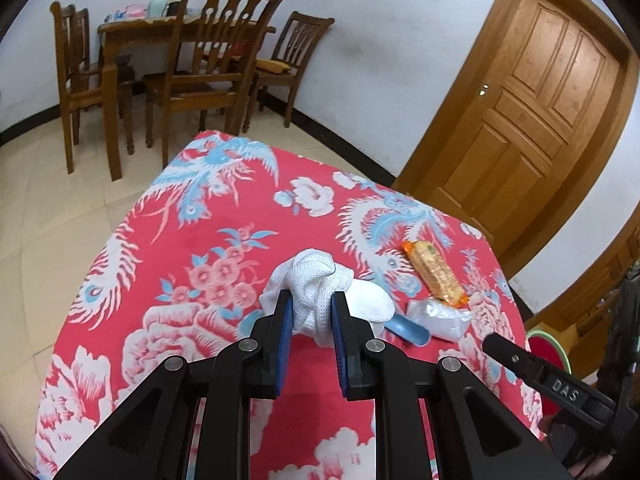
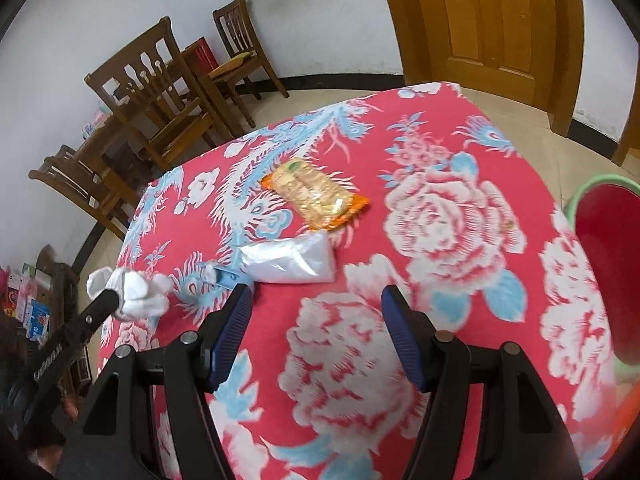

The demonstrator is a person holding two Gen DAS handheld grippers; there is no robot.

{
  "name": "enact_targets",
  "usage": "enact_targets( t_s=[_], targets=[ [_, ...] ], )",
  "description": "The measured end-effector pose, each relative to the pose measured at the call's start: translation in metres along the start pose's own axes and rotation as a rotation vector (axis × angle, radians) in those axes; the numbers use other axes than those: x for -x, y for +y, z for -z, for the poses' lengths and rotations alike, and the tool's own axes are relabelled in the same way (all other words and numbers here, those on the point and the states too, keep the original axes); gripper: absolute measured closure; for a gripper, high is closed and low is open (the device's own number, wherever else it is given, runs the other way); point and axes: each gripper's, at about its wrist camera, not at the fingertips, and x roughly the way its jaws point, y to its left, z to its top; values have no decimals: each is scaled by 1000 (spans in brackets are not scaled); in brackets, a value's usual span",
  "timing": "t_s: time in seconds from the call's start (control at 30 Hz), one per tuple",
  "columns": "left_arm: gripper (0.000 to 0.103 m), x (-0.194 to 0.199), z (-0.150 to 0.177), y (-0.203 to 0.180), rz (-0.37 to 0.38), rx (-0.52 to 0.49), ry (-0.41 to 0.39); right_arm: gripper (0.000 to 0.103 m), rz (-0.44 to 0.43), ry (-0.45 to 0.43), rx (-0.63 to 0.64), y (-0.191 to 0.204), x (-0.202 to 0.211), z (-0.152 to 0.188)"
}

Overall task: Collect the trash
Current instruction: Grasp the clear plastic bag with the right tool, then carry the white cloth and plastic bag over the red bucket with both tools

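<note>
Cracker packet (image 2: 316,196), plastic bag (image 2: 290,260) ahead of open right tongs (image 2: 316,320); nothing between.

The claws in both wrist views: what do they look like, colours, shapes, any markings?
Both are alike. The left claw and right claw have black angular linkage arms joined by round silver pivot pins, and ribbed blue pads on the inner finger faces. White lettering marks each claw's side. No cables or sleeves are visible.

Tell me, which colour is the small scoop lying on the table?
Light blue scoop, clearest in the left wrist view.
</note>
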Motion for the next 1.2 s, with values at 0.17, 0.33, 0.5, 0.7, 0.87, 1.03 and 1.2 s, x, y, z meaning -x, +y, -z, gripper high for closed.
enact_targets(
  t_s=[0.17,0.33,0.5,0.7,0.87,1.03,1.2],
  targets=[
    [84,-3,3,10,2,24,9,30,20,1,7,14,-17,-6],
    [84,-7,4,13,11,31,13,25,48,6,19,24,-34,-11],
    [84,-11,5,14,23,37,23,25,81,22,43,32,-51,-14],
    [84,-14,5,16,26,44,29,25,104,43,51,33,-67,-15],
    [84,-14,6,16,26,43,32,32,89,29,48,29,-65,-13],
    [84,-12,7,12,29,36,30,32,73,14,23,22,-56,-13],
    [84,-8,7,7,42,32,26,32,58,-17,3,14,-36,-14]
  ],
)
